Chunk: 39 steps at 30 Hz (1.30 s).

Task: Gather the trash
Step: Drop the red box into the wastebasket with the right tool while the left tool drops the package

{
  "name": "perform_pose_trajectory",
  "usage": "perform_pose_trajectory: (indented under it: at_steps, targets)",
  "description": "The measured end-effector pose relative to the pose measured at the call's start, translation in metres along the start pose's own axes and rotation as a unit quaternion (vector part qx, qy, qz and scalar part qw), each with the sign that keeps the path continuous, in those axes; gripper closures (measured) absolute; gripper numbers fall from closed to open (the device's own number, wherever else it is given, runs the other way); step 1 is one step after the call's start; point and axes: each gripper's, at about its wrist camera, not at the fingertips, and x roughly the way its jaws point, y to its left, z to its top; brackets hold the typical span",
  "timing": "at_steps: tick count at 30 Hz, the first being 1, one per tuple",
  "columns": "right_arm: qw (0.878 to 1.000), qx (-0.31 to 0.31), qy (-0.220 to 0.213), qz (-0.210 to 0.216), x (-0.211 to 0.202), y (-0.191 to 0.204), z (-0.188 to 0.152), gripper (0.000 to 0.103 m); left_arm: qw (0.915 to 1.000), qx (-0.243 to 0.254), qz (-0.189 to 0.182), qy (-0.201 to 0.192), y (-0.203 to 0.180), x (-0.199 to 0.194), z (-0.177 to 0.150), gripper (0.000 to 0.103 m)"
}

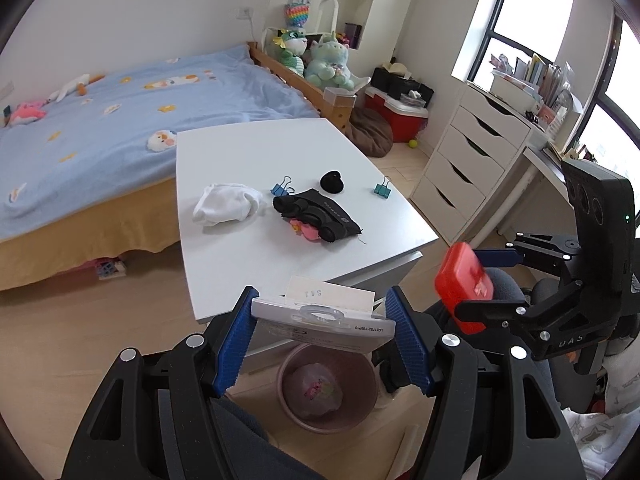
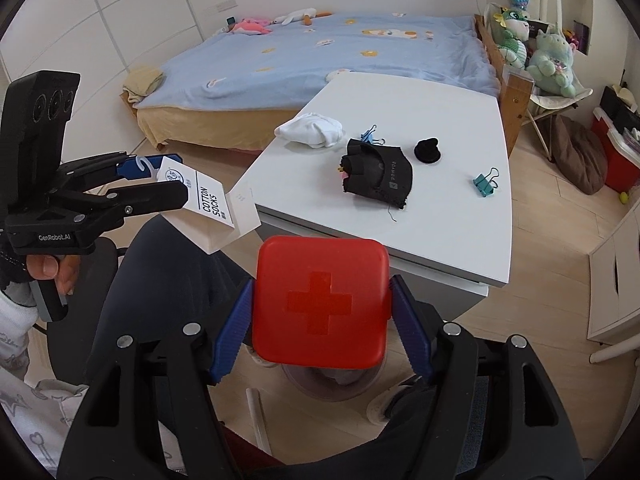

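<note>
Both grippers point down past the white table's (image 1: 248,152) near edge, above the pink bin (image 1: 328,392). The left gripper (image 1: 324,320) squeezes the sock card (image 1: 320,322). The right gripper (image 2: 320,312) has its jaws apart around the red box (image 2: 320,300), barely off it.

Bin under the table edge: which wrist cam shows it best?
Left wrist. The pink bin shows its open rim and a crumpled bag inside, just below the sock package in the left gripper. In the right wrist view the red box covers it; only a sliver of rim shows.
</note>
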Motion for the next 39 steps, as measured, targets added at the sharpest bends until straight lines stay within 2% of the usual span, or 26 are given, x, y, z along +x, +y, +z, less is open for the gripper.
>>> perform_pose_trajectory:
  at_steps: [1, 8, 19, 33, 34, 35, 36, 39]
  targets:
    - [1.0, 0.001, -0.002, 0.0, 0.0, 0.0, 0.0, 0.011, 1.0, 0.0, 0.0, 0.0, 0.0, 0.0, 0.0, 0.039]
    - [0.999, 0.026, 0.0, -0.02, -0.001, -0.014, -0.002, 0.005, 1.0, 0.004, -0.003, 0.003, -0.001, -0.001, 0.0, 0.039]
    - [0.998, 0.047, -0.004, -0.037, -0.008, -0.027, -0.003, 0.005, 0.9996, 0.02, -0.014, 0.012, -0.015, 0.003, -0.002, 0.039]
    - [0.994, 0.084, -0.033, -0.061, -0.031, -0.053, -0.005, 0.005, 0.997, 0.058, -0.042, 0.028, -0.053, 0.011, -0.004, 0.039]
    - [0.994, 0.086, -0.035, -0.061, -0.032, -0.055, -0.005, 0.005, 0.9966, 0.061, -0.047, 0.03, -0.056, 0.012, -0.004, 0.034]
    - [0.994, 0.088, -0.036, -0.061, -0.032, -0.056, -0.005, 0.005, 0.9963, 0.062, -0.052, 0.031, -0.058, 0.012, -0.004, 0.015]
    - [0.993, 0.09, -0.038, -0.061, -0.034, -0.057, -0.006, 0.005, 0.9962, 0.06, -0.057, 0.028, -0.059, 0.012, -0.004, 0.01]
    - [0.993, 0.091, -0.04, -0.059, -0.035, -0.057, -0.006, 0.005, 0.9965, 0.057, -0.054, 0.028, -0.06, 0.015, -0.004, 0.007]
